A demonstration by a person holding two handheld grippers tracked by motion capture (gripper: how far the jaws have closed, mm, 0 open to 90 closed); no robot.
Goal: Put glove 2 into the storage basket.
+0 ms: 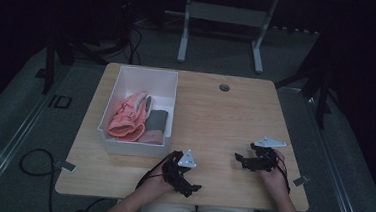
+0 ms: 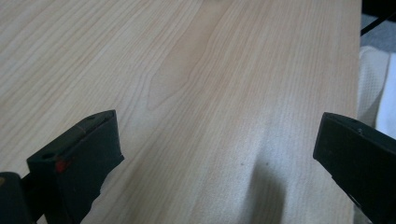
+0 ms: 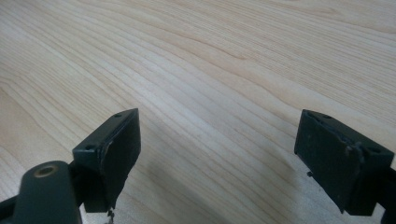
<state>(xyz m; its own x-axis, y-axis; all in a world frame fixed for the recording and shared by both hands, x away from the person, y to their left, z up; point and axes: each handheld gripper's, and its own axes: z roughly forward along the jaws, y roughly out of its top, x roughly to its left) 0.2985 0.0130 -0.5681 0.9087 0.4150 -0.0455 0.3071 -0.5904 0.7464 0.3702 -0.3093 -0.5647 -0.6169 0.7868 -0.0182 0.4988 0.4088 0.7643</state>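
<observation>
Both the left hand-held gripper (image 1: pixel 196 188) and right hand-held gripper (image 1: pixel 237 158) rest released at lower centre, probably about to reach the gloves (image 1: pixel 127 118) in the upper-left bin (image 1: pixel 138 147).

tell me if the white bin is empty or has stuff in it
Not empty: the white bin holds pink gloves and a grey folded item.

I saw a light wooden table (image 1: pixel 235 114) carrying a white bin (image 1: pixel 118 146) at its left and, toward the far edge, what looked like a small round grommet (image 1: pixel 224 87).
</observation>
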